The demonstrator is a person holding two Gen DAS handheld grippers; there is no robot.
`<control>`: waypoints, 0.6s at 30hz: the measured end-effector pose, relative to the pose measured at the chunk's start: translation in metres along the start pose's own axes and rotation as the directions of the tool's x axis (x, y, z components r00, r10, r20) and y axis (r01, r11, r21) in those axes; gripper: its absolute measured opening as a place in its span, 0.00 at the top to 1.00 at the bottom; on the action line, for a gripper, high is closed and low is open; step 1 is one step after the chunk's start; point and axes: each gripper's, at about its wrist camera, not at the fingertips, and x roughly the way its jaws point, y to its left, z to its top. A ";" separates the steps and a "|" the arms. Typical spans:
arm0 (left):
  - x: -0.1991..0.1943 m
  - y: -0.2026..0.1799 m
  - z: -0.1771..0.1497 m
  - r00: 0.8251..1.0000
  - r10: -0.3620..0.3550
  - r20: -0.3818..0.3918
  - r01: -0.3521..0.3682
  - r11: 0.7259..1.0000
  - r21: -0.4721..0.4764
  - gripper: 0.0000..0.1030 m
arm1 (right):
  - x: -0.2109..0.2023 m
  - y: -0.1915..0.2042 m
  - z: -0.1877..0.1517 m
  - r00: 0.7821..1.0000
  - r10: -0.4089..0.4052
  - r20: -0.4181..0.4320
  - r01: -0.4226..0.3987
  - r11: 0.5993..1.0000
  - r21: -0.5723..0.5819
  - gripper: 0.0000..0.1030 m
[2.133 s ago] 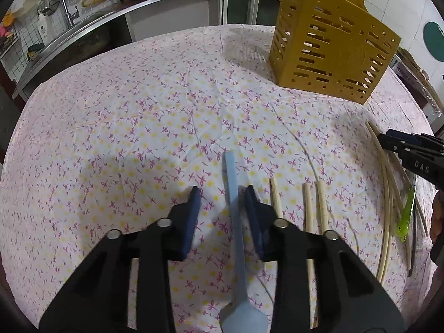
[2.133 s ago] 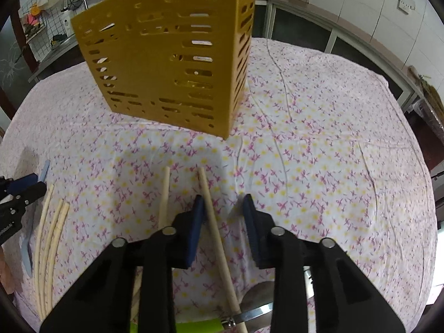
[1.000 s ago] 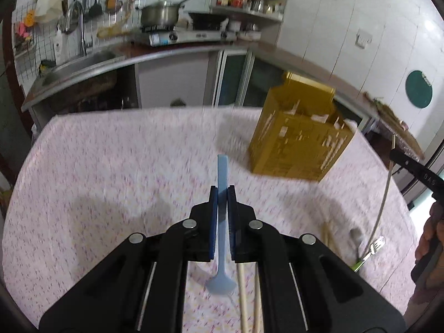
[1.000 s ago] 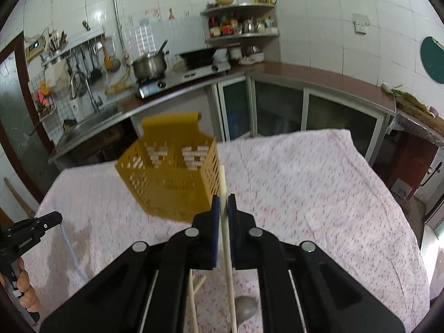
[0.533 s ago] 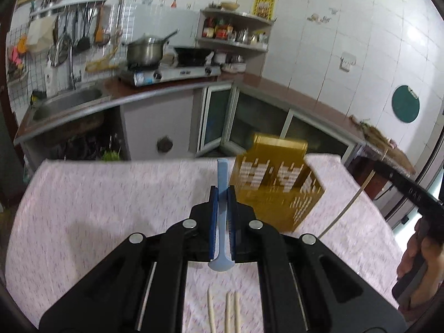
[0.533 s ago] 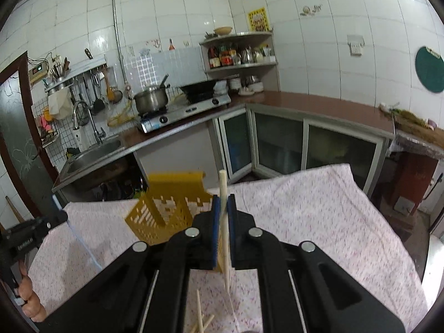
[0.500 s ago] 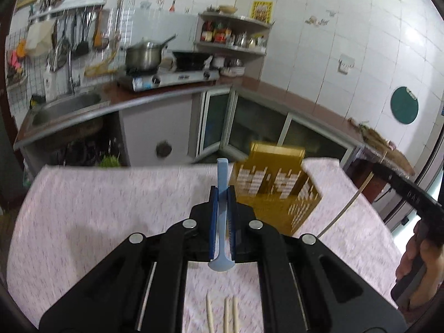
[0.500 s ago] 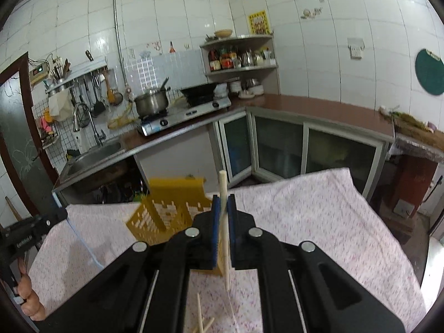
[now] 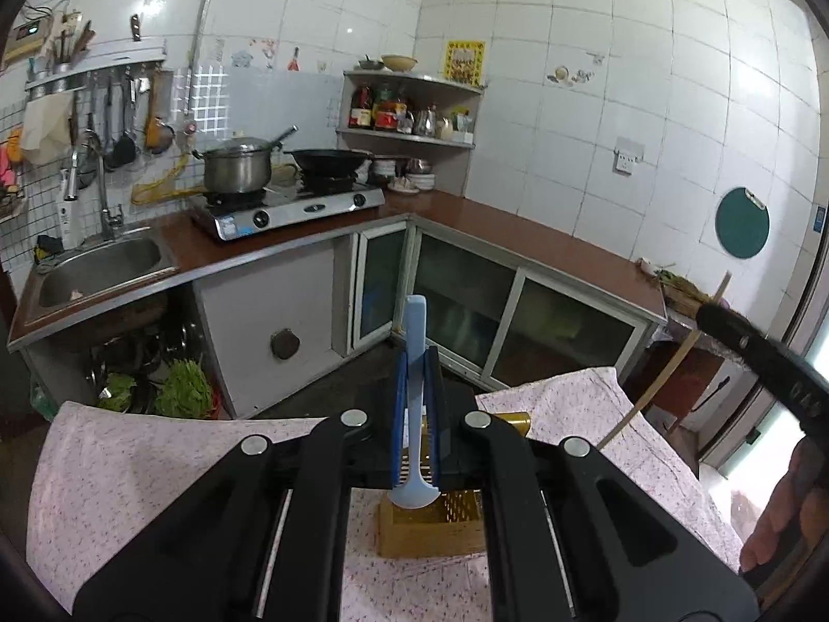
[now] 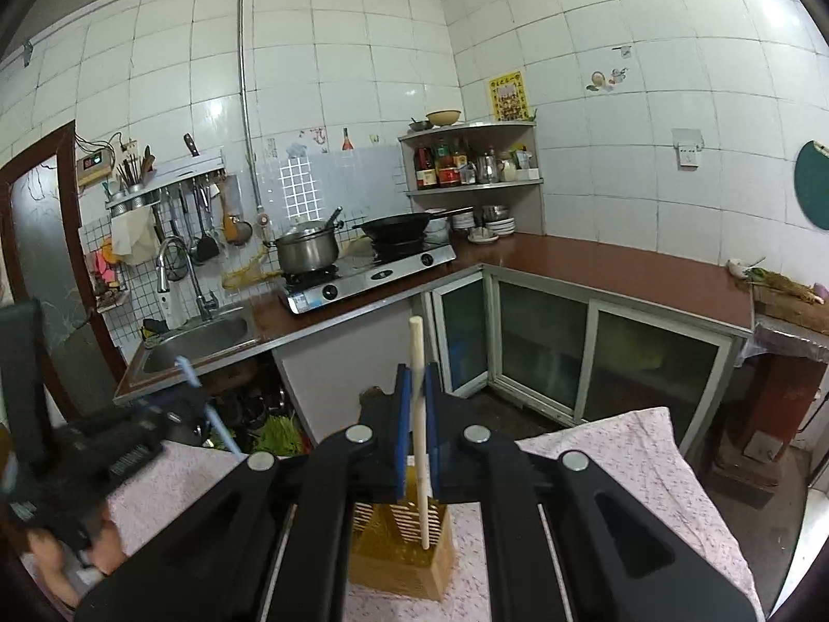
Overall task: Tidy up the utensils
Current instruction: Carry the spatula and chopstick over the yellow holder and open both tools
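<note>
My left gripper (image 9: 416, 363) is shut on a light blue plastic spoon (image 9: 416, 331), held upright with its bowl end hanging down over the yellow slotted utensil basket (image 9: 430, 534). My right gripper (image 10: 417, 378) is shut on a pale wooden chopstick (image 10: 420, 446), held upright with its lower tip above the same basket (image 10: 399, 554). Each gripper shows in the other's view: the right one (image 9: 761, 363) at the right edge with its chopstick (image 9: 668, 368), the left one (image 10: 129, 440) at the left with the spoon (image 10: 207, 404).
The basket stands on a table with a pink flowered cloth (image 9: 129, 466). Beyond the table are a kitchen counter (image 9: 518, 233), a sink (image 9: 98, 264), a gas stove with a pot (image 9: 238, 171) and a wok, and glass-door cabinets (image 10: 570, 363).
Both grippers closed on their utensils, lifted them off the table and have risen high. Since half a second ago both have moved over the basket, which now sits below the jaws.
</note>
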 end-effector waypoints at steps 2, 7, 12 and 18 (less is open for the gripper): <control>0.015 -0.002 -0.005 1.000 -0.001 -0.013 0.001 1.000 0.013 0.95 | 0.008 0.003 -0.002 1.000 0.000 -0.006 0.000 1.000 -0.015 0.94; 0.058 -0.001 -0.034 0.997 0.025 -0.077 -0.022 0.999 0.038 0.95 | 0.044 0.003 -0.028 0.996 0.014 -0.083 -0.016 1.000 -0.024 0.94; 0.094 0.008 -0.063 0.988 0.033 -0.151 -0.029 0.999 0.026 0.95 | 0.079 -0.001 -0.067 0.983 0.020 -0.184 -0.026 0.999 -0.032 0.94; 0.096 0.017 -0.077 0.985 0.017 -0.172 -0.014 1.000 0.019 0.75 | 0.095 -0.007 -0.090 0.965 0.017 -0.263 -0.023 1.000 -0.018 0.93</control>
